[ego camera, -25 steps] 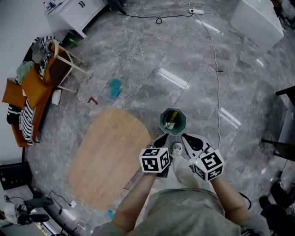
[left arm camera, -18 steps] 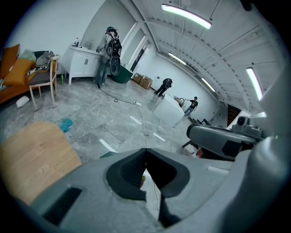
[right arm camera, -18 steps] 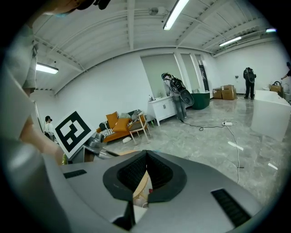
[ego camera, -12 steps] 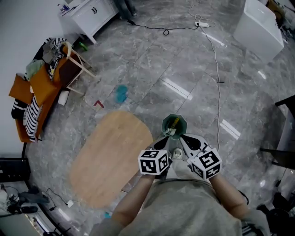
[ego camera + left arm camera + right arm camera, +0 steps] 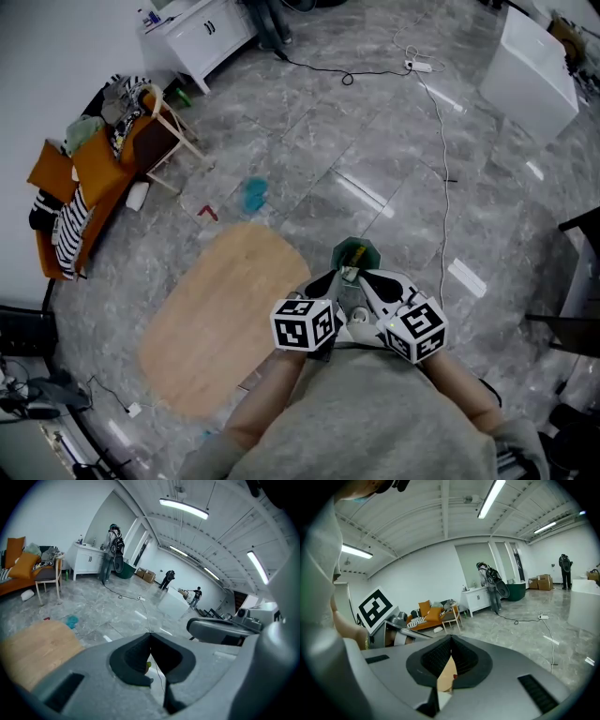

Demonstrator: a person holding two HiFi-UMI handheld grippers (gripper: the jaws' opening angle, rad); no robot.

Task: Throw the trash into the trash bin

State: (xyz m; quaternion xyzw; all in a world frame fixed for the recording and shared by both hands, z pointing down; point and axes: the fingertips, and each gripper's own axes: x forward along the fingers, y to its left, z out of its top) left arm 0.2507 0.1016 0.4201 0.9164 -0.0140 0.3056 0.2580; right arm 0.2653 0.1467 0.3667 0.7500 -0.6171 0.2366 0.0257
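Grey marble floor (image 5: 375,122) — wooden table (image 5: 216,319), trash bin (image 5: 360,251)

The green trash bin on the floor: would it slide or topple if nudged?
Probably light: the trash bin looks like a small plastic one. On the glossy stone floor a nudge would likely slide it. Seen only from above, its height is unclear, so toppling can't be ruled out.

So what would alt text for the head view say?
Seen from above, a person holds the left gripper and right gripper close together above a small green trash bin on a grey stone floor. An oval wooden table stands to its left.
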